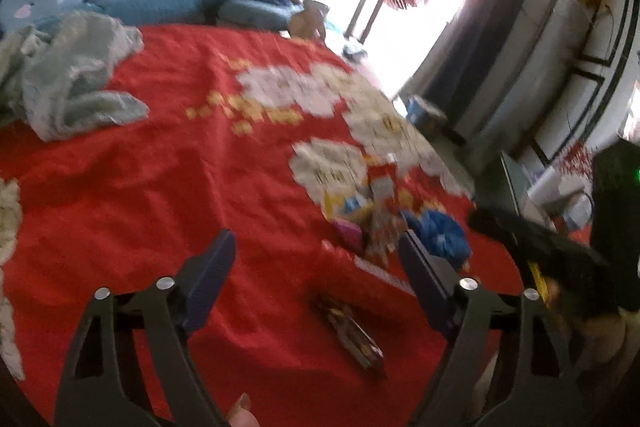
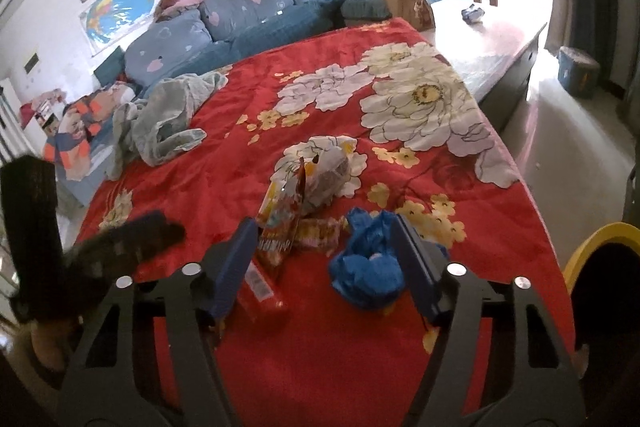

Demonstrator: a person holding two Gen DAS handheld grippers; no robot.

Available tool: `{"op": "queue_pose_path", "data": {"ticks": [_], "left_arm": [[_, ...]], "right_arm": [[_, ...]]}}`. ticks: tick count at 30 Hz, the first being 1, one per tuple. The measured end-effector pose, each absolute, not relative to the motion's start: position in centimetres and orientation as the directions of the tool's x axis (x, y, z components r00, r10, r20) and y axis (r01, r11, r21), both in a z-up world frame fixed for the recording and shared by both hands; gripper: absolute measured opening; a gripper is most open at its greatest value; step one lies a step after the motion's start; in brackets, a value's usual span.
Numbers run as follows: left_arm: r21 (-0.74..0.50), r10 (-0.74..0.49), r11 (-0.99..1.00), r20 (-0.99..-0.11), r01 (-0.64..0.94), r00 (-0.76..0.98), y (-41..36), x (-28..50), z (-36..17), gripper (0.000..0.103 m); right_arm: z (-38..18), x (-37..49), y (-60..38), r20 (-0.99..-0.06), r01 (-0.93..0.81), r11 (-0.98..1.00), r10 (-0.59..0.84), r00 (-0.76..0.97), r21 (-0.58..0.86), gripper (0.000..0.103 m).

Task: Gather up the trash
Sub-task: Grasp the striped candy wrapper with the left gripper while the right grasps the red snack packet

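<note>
Two open claws—left claw [image 1: 316,255], right claw [image 2: 324,243]—one blue bag [image 2: 366,267].

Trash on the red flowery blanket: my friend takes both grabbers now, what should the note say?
Left hand-held gripper: open, empty, above a dark flat wrapper.
Right hand-held gripper: open, a crumpled blue plastic bag between its fingers, not gripped.
Red and yellow snack wrappers and a clear plastic bag lie heaped on the red flowered blanket.
Done: nothing picked up yet. Left: all of it.

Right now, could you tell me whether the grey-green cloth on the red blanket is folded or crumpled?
Crumpled: the grey-green cloth lies in a loose, rumpled heap on the red blanket.
</note>
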State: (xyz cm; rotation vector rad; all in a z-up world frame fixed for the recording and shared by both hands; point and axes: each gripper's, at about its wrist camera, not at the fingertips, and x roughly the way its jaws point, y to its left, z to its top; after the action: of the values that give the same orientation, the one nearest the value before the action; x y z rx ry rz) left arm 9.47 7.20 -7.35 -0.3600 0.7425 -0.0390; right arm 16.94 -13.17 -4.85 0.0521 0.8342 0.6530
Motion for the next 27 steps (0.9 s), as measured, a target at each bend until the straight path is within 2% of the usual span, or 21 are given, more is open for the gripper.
{"op": "queue_pose_path", "data": {"ticks": [7, 12, 18, 19, 21, 23, 25, 26, 27], "left_arm": [[-0.34, -0.225, 0.939, -0.723, -0.052, 0.654, 4.5, 9.5, -10.1, 0.063], [-0.28, -0.2, 0.959, -0.761, -0.034, 0.617, 3.0, 9.4, -10.9, 0.059], [-0.264, -0.19, 0.964, -0.783, -0.039, 0.592, 2.8, 9.3, -11.6, 0.04], [-0.264, -0.19, 0.964, -0.783, -0.04, 0.592, 2.9, 9.3, -11.6, 0.036], [-0.277, -0.199, 0.96, -0.782, -0.044, 0.591, 3.3, 9.2, -11.6, 0.032], [-0.286, -0.203, 0.957, -0.78, -0.048, 0.592, 3.6, 9.4, -11.7, 0.027], [-0.3, -0.212, 0.953, -0.774, -0.051, 0.596, 4.0, 9.5, -11.7, 0.023], [-0.308, -0.216, 0.95, -0.771, -0.054, 0.599, 4.3, 9.5, -11.6, 0.017], [-0.319, -0.221, 0.946, -0.765, -0.058, 0.604, 4.7, 9.4, -11.4, 0.017]], "right_arm": [[-5.9, 20.0, -11.2, -0.701, -0.513, 0.791, 0.572, 0.426, 0.334, 0.041], [-6.6, 21.1, -9.9, -0.712, -0.514, 0.777, 0.588, 0.385, 0.364, 0.039], [-7.8, 21.7, -8.3, -0.727, -0.519, 0.767, 0.593, 0.347, 0.377, 0.032], [-8.1, 21.8, -8.0, -0.731, -0.517, 0.768, 0.59, 0.343, 0.377, 0.029], [-8.5, 22.0, -7.8, -0.734, -0.514, 0.768, 0.59, 0.336, 0.382, 0.025], [-8.8, 22.0, -7.7, -0.732, -0.514, 0.764, 0.597, 0.33, 0.391, 0.016], [-8.5, 21.8, -7.6, -0.727, -0.523, 0.761, 0.598, 0.336, 0.384, 0.015], [-8.3, 21.5, -7.7, -0.724, -0.528, 0.76, 0.599, 0.342, 0.379, 0.014], [-8.1, 21.4, -7.8, -0.72, -0.53, 0.759, 0.601, 0.347, 0.378, 0.014]]}}
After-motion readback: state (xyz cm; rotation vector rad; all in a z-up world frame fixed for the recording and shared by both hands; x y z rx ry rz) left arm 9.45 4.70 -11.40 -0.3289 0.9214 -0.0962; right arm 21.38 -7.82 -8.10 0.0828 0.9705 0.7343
